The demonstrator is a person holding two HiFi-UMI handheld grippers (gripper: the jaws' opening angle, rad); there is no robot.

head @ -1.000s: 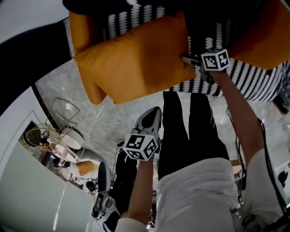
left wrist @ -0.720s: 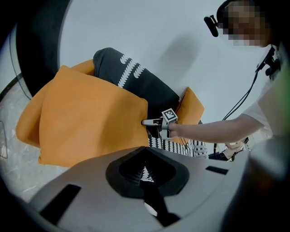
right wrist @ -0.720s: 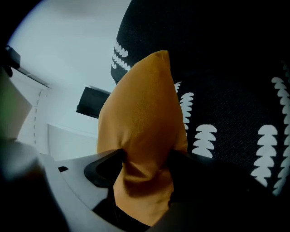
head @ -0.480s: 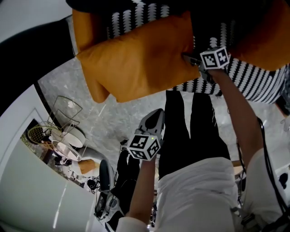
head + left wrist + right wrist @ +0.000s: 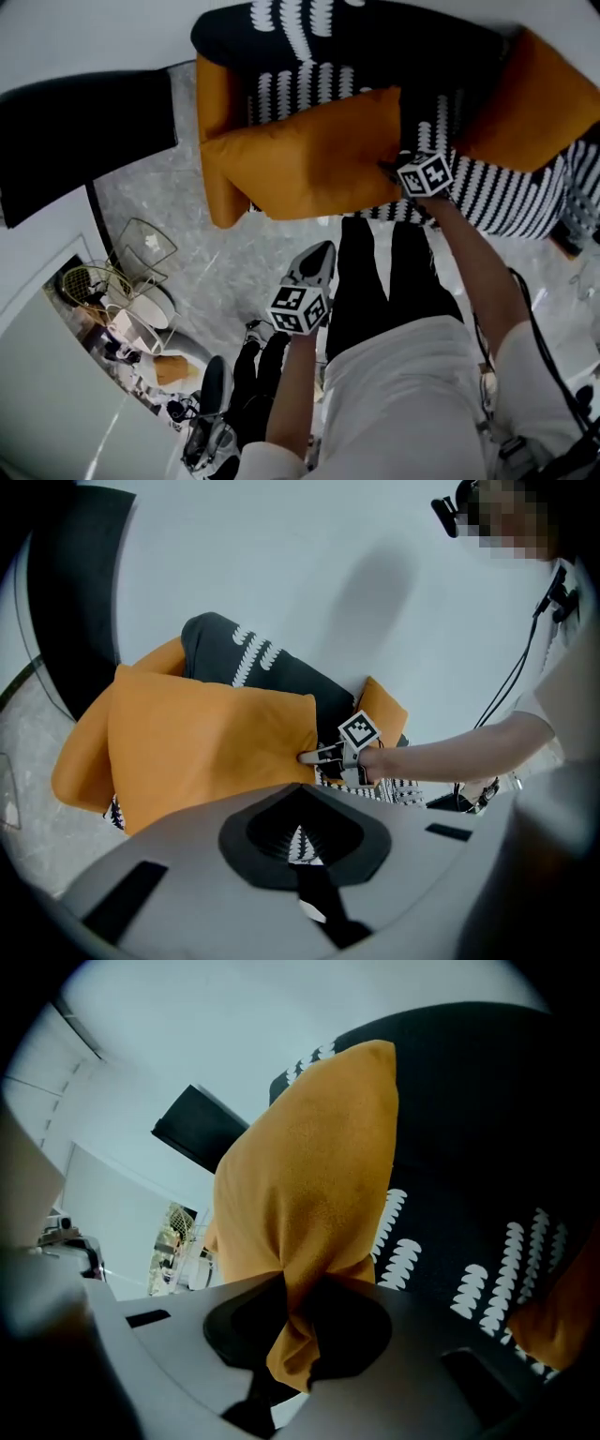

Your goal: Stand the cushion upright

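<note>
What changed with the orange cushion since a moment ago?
The right gripper has just been closing its jaws and now pinches the orange cushion by its edge. The cushion still rests on the patterned chair. The left gripper stayed low, away from it, holding nothing.

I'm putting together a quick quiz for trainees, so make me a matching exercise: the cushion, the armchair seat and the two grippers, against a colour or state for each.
1 cushion
2 armchair seat
3 left gripper
4 right gripper

A clamped on a cushion corner
B plain orange
C black-and-white pattern
D holding nothing, above the floor

Pairs: 1-B, 2-C, 3-D, 4-A. The right gripper's jaws have just been closing, with the cushion's corner between them.
</note>
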